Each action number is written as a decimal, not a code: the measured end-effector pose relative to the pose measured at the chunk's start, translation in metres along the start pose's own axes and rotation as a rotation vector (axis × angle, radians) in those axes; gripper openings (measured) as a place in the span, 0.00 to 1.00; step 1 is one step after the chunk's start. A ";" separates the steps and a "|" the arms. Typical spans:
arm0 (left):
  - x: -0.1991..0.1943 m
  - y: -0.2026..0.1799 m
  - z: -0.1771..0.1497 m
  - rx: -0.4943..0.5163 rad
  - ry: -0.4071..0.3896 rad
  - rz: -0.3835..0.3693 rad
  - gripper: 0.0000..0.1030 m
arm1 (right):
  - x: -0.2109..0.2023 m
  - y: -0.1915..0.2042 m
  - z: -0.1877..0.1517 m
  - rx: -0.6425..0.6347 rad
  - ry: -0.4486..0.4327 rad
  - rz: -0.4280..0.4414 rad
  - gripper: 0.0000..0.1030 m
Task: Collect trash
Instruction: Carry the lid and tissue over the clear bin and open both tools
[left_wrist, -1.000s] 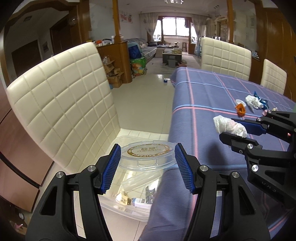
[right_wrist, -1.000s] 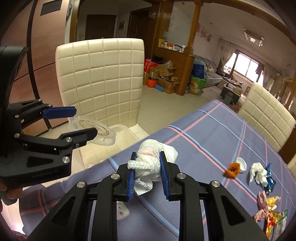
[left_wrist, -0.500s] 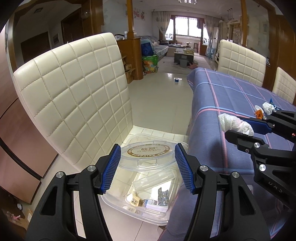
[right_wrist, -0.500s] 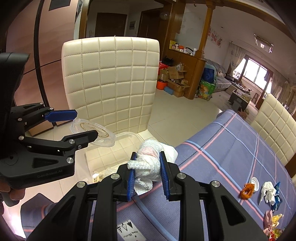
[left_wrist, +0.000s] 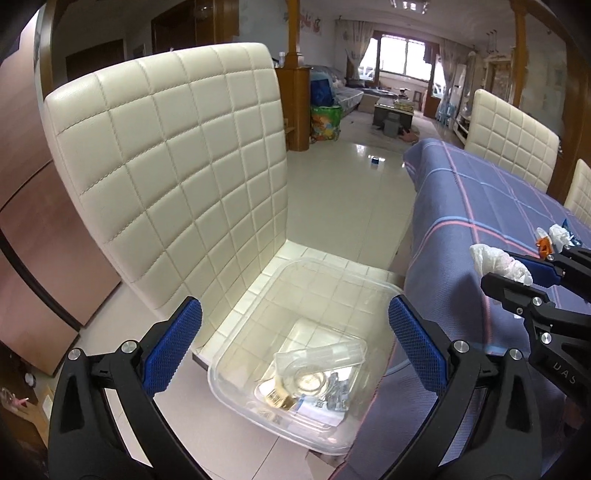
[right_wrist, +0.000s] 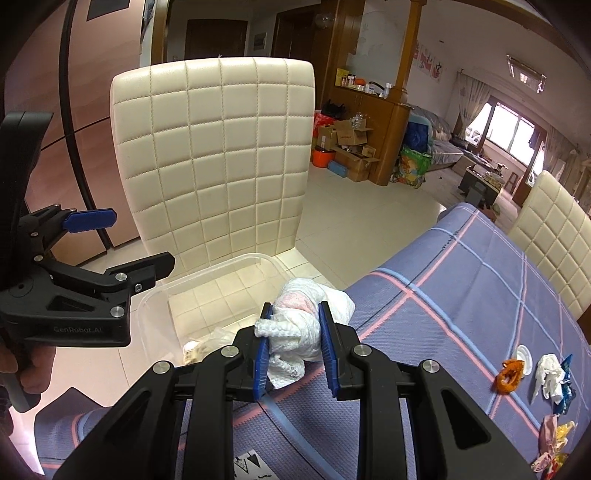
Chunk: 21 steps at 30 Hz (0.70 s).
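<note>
Round clear lid (left_wrist: 309, 380) gone from left gripper (left_wrist: 295, 347), now inside clear bin (left_wrist: 258, 295) on chair seat; jaws wide, empty. Right gripper (right_wrist: 294, 352) clamps crumpled white tissue (right_wrist: 306, 317) beside bin, above table edge (right_wrist: 424, 295).

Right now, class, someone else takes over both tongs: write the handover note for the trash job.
Left tongs: open, empty, above the clear bin on the chair seat.
Right tongs: shut on the crumpled white wrapper, at the table edge beside the bin.
Done: lid lies in the bin with a few other scraps.
Left: drop the wrapper in, then fetch the orange piece, white tissue and coloured wrappers on the blue tablecloth.
</note>
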<state>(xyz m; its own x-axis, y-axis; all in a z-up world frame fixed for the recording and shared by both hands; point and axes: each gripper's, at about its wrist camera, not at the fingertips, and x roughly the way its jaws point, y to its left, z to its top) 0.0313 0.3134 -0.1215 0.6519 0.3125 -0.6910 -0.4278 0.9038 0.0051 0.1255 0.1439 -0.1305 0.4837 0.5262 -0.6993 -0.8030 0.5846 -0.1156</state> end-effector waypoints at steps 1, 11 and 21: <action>0.000 0.002 -0.001 -0.004 0.001 0.002 0.97 | 0.002 0.002 0.000 -0.003 0.002 0.004 0.23; -0.007 0.029 -0.009 -0.047 -0.007 0.053 0.97 | 0.016 0.015 0.010 -0.010 0.014 0.127 0.25; -0.021 0.032 -0.015 -0.009 -0.042 0.108 0.97 | 0.019 0.009 0.006 0.050 0.030 0.136 0.70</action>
<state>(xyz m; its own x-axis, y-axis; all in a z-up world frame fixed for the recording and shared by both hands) -0.0050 0.3314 -0.1178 0.6270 0.4205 -0.6558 -0.5031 0.8613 0.0713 0.1299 0.1629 -0.1403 0.3606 0.5839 -0.7273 -0.8414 0.5402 0.0165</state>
